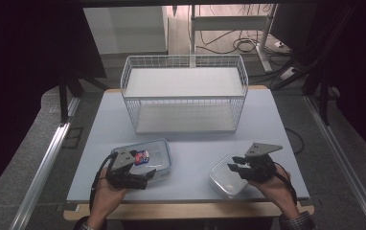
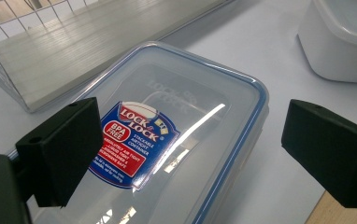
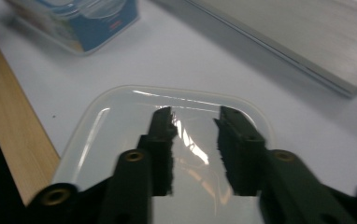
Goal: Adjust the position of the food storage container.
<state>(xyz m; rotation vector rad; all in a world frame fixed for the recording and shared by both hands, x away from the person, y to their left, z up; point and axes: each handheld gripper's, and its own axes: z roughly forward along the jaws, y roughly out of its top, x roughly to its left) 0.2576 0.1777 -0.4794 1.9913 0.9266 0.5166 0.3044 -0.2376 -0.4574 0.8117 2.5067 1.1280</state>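
A clear rectangular box (image 1: pixel 159 152) with a blue-rimmed lid and a red-and-blue label lies at the table's front left. My left gripper (image 1: pixel 142 164) hovers over it, open. In the left gripper view its jaws stand wide on either side of the labelled lid (image 2: pixel 181 93), touching nothing. At the front right sits a smaller whitish box (image 1: pixel 223 181) with a clear lid. My right gripper (image 1: pixel 234 164) is just above that box. In the right gripper view its jaws (image 3: pixel 195 114) stand a narrow gap apart over the lid (image 3: pixel 120 121), with nothing between them.
A white wire basket (image 1: pixel 186 91) with a pale board floor stands at the back middle of the light-blue table (image 1: pixel 195 139). A wooden strip (image 3: pixel 8 130) runs along the table's near edge. Dark curtains and cables surround the table.
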